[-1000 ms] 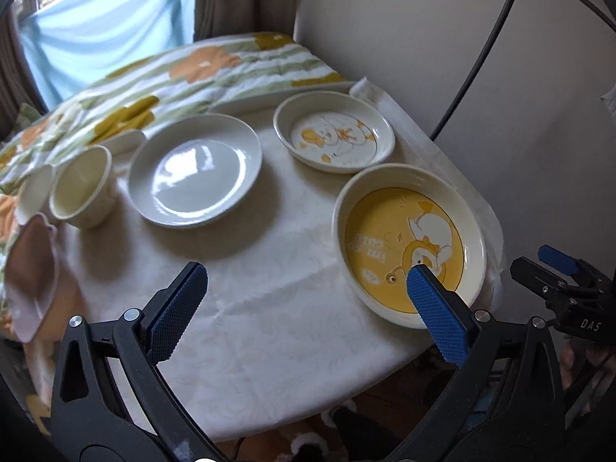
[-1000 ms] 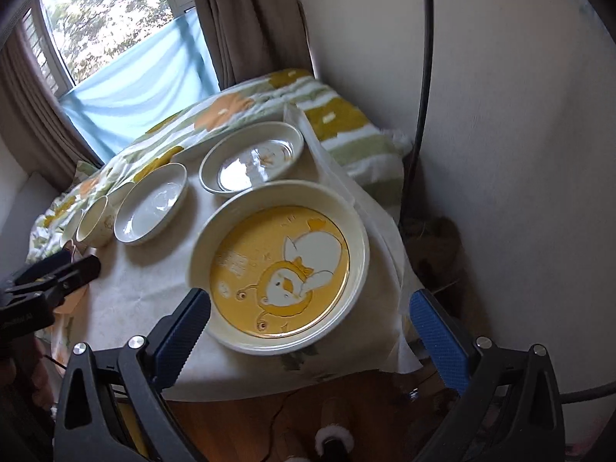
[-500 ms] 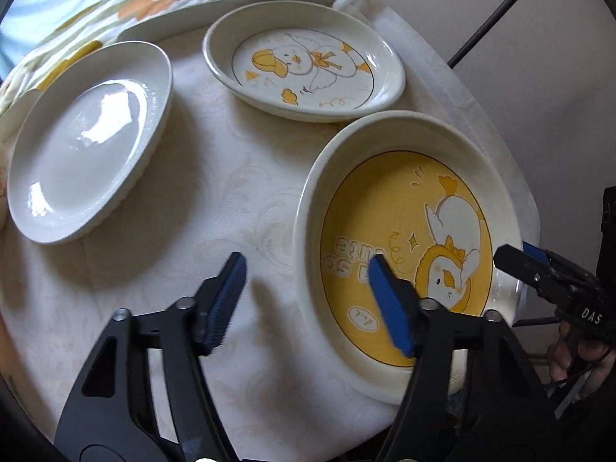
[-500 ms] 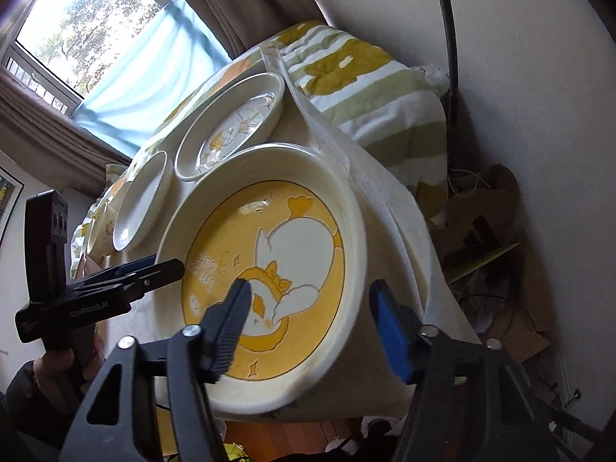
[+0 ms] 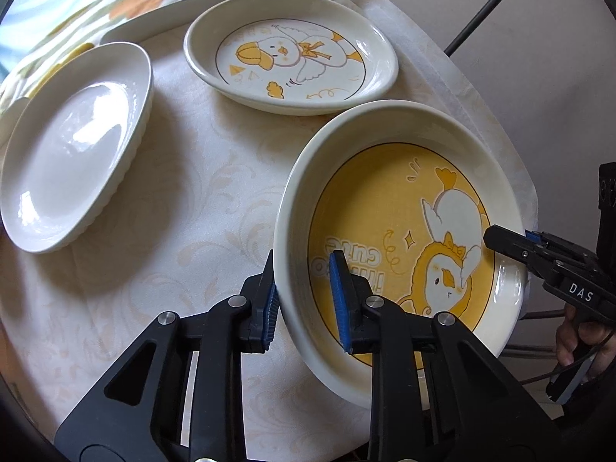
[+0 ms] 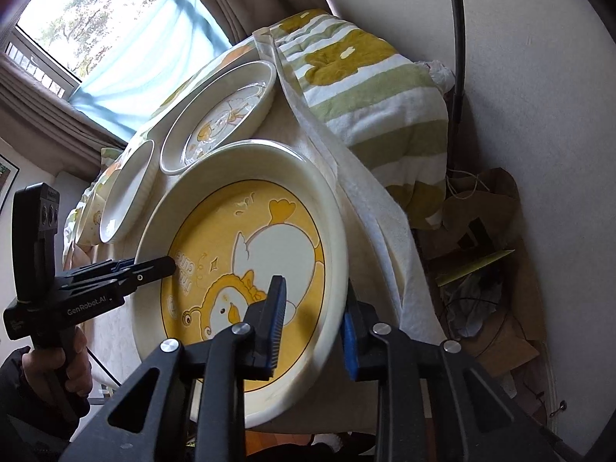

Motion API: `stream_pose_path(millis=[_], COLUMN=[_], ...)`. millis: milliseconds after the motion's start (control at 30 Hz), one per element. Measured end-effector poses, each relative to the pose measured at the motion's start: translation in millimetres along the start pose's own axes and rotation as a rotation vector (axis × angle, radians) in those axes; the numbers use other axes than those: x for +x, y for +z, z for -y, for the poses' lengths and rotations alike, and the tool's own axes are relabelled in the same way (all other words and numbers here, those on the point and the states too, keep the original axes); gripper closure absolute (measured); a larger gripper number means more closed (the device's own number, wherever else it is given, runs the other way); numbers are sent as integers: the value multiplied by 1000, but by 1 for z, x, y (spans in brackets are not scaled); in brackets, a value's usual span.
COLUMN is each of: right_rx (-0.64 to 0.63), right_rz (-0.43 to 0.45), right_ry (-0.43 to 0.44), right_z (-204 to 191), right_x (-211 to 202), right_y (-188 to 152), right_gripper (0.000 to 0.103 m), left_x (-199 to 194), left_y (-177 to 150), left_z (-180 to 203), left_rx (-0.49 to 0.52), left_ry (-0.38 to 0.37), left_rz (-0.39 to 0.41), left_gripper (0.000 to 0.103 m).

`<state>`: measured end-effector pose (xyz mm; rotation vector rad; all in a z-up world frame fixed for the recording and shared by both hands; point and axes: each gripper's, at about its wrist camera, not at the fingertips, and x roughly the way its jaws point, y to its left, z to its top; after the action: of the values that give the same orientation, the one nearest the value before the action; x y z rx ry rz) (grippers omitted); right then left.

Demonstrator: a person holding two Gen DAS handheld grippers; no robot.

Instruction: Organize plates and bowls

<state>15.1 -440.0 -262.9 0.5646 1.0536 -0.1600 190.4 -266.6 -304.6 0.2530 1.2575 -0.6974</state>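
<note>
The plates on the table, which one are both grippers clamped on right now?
The large yellow duck plate: left gripper and right gripper each pinch its rim. The smaller white duck plate and the plain white plate lie untouched.

Handheld gripper units: black frames, blue ribbed pads

Left gripper point(image 5: 306, 300) and right gripper point(image 6: 313, 325): black skeletal arms with triangular cut-outs, silver pivot screws, blue ribbed pads. White lettering "DAS" marks the right unit, "GenRobot.AI" the left. A dark sleeve point(image 6: 15, 396) covers the left wrist.

Both tools point(image 5: 308, 300) (lowered) now clamping dish point(image 5: 385, 127)
</note>
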Motion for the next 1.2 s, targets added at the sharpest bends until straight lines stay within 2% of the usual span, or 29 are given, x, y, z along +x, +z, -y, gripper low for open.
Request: stream_pose_path(millis=[300, 567, 767, 900, 1200], right_rx=[-72, -182, -281, -359, -462], right_rz=[-8, 8, -14, -38, -167], right_ry=[4, 45, 112, 146, 201], right_z=[-5, -38, -99, -147, -246], right_x=[0, -14, -24, -16, 45], right_y=[7, 22, 34, 33, -11], right_gripper=[79, 79, 79, 79, 79], left_x=[-16, -70, -127, -158, -183], left_y=[1, -27, -51, -78, -150], left_z=[9, -6, -47, -81, -175], left_rx=[-3, -86, -186, -254, -399], left_ry=[28, 49, 82, 118, 175], left_rz=[46, 137, 197, 225, 180], left_gripper=[82, 82, 82, 82, 82])
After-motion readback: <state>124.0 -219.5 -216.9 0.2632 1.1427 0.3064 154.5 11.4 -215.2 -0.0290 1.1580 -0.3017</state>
